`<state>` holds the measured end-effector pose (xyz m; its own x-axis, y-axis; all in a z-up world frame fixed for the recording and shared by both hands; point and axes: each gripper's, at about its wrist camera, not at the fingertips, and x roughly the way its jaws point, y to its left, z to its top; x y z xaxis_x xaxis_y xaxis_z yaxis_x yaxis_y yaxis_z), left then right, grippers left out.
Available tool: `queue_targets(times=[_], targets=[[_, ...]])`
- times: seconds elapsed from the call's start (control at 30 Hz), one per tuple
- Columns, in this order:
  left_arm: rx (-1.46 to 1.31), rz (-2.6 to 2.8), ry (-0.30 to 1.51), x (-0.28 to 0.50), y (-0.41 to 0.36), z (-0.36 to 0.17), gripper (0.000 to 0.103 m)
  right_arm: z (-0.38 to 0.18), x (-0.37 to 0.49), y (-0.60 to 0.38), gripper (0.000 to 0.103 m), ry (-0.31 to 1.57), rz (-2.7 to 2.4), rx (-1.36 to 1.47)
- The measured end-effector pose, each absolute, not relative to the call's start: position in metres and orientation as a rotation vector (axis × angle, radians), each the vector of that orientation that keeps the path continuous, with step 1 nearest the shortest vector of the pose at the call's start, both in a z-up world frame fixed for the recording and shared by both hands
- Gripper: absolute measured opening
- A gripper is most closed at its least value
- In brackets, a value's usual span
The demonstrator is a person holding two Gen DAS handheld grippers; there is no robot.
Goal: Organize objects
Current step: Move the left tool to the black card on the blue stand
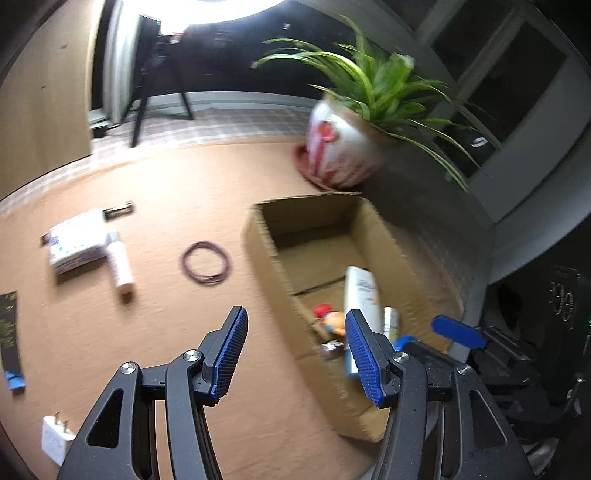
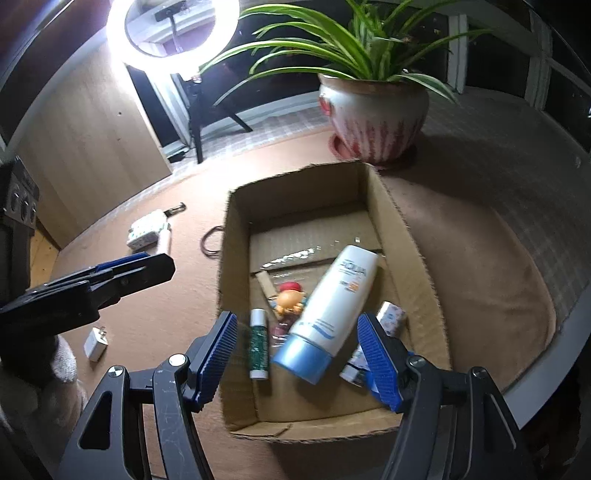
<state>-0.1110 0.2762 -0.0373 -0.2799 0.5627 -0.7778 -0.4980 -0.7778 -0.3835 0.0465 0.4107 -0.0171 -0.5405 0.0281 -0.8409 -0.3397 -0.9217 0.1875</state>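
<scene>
An open cardboard box (image 2: 413, 236) (image 1: 258, 251) sits on the tan mat. It holds a white tube with a blue cap (image 2: 332, 306) (image 1: 364, 295), a small orange toy (image 2: 290, 299) (image 1: 332, 321), a green glitter tube (image 2: 258, 343) and small wrapped items (image 2: 391, 314). My right gripper (image 2: 299, 354) is open and empty above the box's near end. My left gripper (image 1: 297, 350) is open and empty over the box's left wall. On the mat lie a dark ring (image 1: 205, 262), a white tube (image 1: 120, 262), a white packet (image 1: 75, 240) and a white charger plug (image 1: 55, 439).
A potted spider plant (image 2: 373, 114) (image 1: 343, 147) stands behind the box. A ring light (image 2: 171, 33) on a stand shines at the back left. A dark strip (image 1: 9, 325) lies at the mat's left edge. The other gripper shows in the right wrist view (image 2: 122, 273).
</scene>
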Motion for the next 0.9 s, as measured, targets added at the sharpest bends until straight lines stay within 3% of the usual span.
queue_targets(times=[0.9], targets=[[-1.686,2.449,-0.3,-0.192,0.018,-0.107,0.061,-0.02,-0.009,0.324,0.064,0.469,2.708,-1.501]])
